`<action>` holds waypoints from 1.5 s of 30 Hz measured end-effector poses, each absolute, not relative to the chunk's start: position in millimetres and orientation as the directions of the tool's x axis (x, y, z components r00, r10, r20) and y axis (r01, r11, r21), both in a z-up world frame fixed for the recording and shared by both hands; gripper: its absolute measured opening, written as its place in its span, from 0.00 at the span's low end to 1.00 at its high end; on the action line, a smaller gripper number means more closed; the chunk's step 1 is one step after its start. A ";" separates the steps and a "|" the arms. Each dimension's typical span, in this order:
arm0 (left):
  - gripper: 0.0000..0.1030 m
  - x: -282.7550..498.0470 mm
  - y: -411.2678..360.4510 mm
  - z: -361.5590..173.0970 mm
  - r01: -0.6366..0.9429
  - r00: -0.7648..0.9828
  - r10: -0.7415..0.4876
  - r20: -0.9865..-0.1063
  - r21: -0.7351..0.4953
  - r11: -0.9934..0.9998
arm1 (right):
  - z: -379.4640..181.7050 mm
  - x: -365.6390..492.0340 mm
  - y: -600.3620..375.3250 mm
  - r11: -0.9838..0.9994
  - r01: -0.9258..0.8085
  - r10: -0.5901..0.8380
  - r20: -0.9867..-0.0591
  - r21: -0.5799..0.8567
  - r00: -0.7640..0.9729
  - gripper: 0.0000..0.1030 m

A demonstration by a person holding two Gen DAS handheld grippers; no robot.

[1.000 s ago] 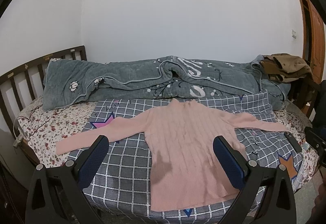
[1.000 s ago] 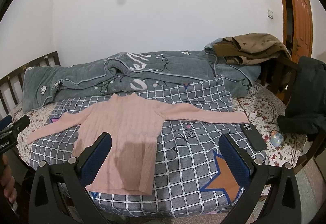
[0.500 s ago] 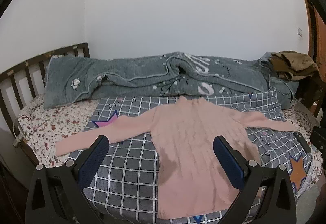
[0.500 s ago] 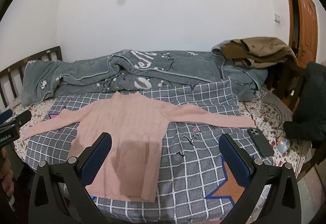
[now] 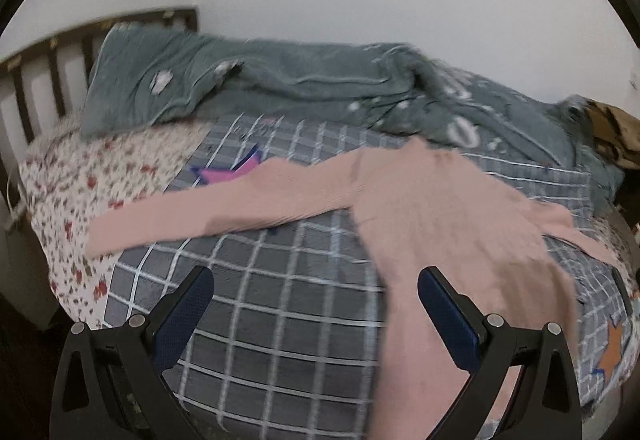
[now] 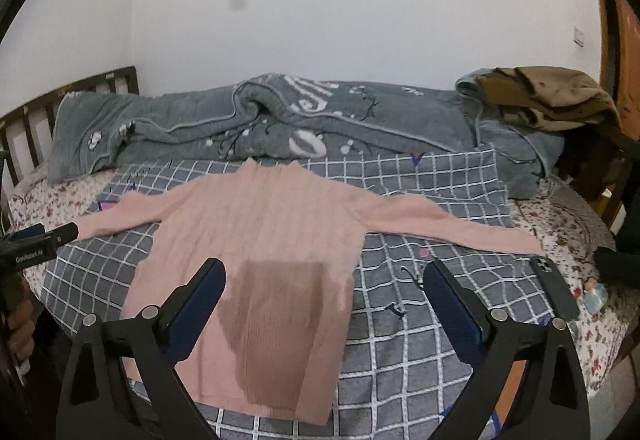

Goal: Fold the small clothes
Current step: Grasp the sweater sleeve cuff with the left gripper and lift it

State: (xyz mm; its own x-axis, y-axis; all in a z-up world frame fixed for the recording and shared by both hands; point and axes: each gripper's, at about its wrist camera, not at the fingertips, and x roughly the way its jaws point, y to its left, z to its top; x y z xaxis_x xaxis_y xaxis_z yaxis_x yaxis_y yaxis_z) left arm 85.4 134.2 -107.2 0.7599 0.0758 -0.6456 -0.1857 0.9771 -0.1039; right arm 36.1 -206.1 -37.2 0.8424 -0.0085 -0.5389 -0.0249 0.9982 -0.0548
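Swung leftward, the left gripper is now aimed at the pink sweater's left sleeve; both grippers' fingers are spread, nothing grasped, folding unstarted.

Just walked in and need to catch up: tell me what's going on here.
A person holds a gripper in each hand over a bed to fold a pink sweater, which lies flat with sleeves spread on a checked blanket. The left gripper and right gripper are both open, holding nothing. Folding hasn't begun.
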 end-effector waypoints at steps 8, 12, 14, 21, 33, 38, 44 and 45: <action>0.91 105.5 219.0 -153.2 -0.370 0.707 0.175 -0.685 -0.148 0.917 | -66.0 78.2 -187.2 0.998 -0.067 0.058 -0.573 0.007 0.818 0.92; 0.80 110.3 264.1 -173.5 -0.436 0.686 0.152 -0.712 -0.234 0.869 | -80.1 94.6 -174.2 0.998 -0.070 0.058 -0.571 0.001 0.819 0.91; 0.73 112.1 283.5 -181.4 -0.469 0.674 0.154 -0.722 -0.259 0.844 | -87.7 103.0 -167.3 0.997 -0.071 0.053 -0.579 -0.008 0.814 0.91; 0.66 120.9 336.7 -204.2 -0.564 0.651 0.161 -0.742 -0.330 0.757 | -106.5 115.0 -151.4 0.997 -0.073 0.036 -0.597 -0.038 0.801 0.91; 0.37 144.3 376.5 -210.3 -0.663 0.607 0.274 -0.746 -0.286 0.692 | -117.1 134.1 -153.6 0.996 -0.057 0.006 -0.607 -0.065 0.795 0.91; 0.07 153.3 371.2 -195.6 -0.671 0.595 0.350 -0.724 -0.206 0.712 | -118.3 138.7 -171.0 0.999 -0.031 -0.002 -0.605 -0.044 0.796 0.91; 0.07 170.9 331.1 -144.1 -0.611 0.651 0.400 -0.645 -0.133 0.780 | -116.0 140.2 -198.1 1.000 -0.003 -0.006 -0.596 -0.015 0.803 0.91; 0.07 175.1 320.7 -134.0 -0.595 0.666 0.398 -0.631 -0.127 0.794 | -114.8 139.7 -203.4 1.000 0.001 -0.006 -0.592 -0.009 0.806 0.91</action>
